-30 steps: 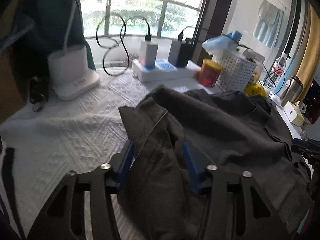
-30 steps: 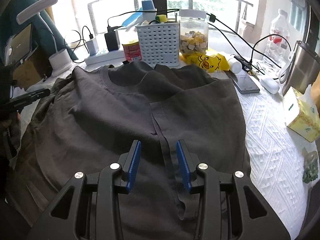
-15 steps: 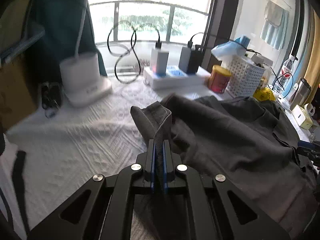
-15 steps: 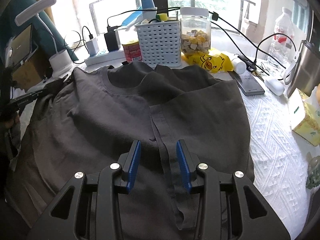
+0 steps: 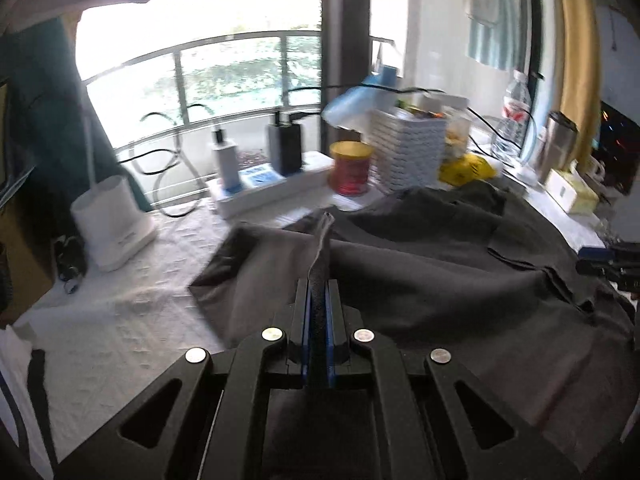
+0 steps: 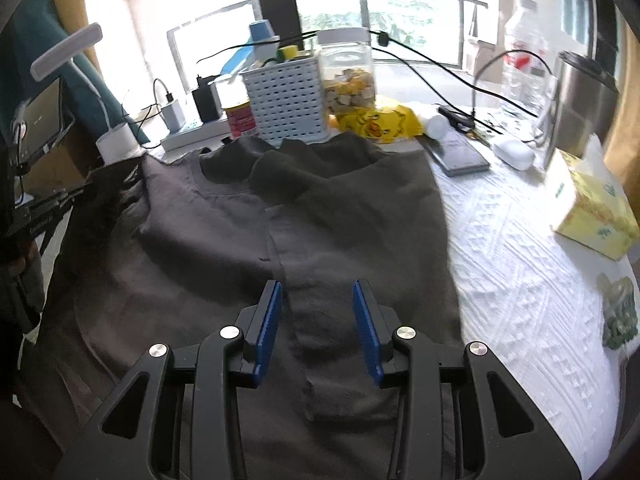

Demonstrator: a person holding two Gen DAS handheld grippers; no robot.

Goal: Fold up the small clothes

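A dark grey T-shirt [image 6: 248,240] lies spread on the white quilted tablecloth [image 6: 520,280], collar toward the window. One side is folded in, its hem running down the middle. In the left wrist view my left gripper [image 5: 318,292] is shut on a pinched fold of the dark grey T-shirt [image 5: 420,280], lifting the sleeve edge off the tablecloth [image 5: 120,320]. My right gripper [image 6: 317,300] hovers over the lower middle of the shirt, its blue pads [image 6: 269,320] apart with only flat cloth beneath them. The left gripper [image 6: 52,208] shows at the far left edge of the right wrist view.
Along the window side stand a white basket [image 6: 286,104], a clear jar [image 6: 348,72], a red can [image 5: 350,168], a power strip with chargers [image 5: 260,184] and a white lamp base [image 5: 114,228]. A yellow tissue box [image 6: 592,216], a steel mug [image 6: 580,108] and a water bottle [image 6: 524,60] crowd the right.
The left gripper closed on a fold of the shirt's sleeve side, then rose and carried it toward the shirt's middle. The right gripper slid a little over the shirt, still open.
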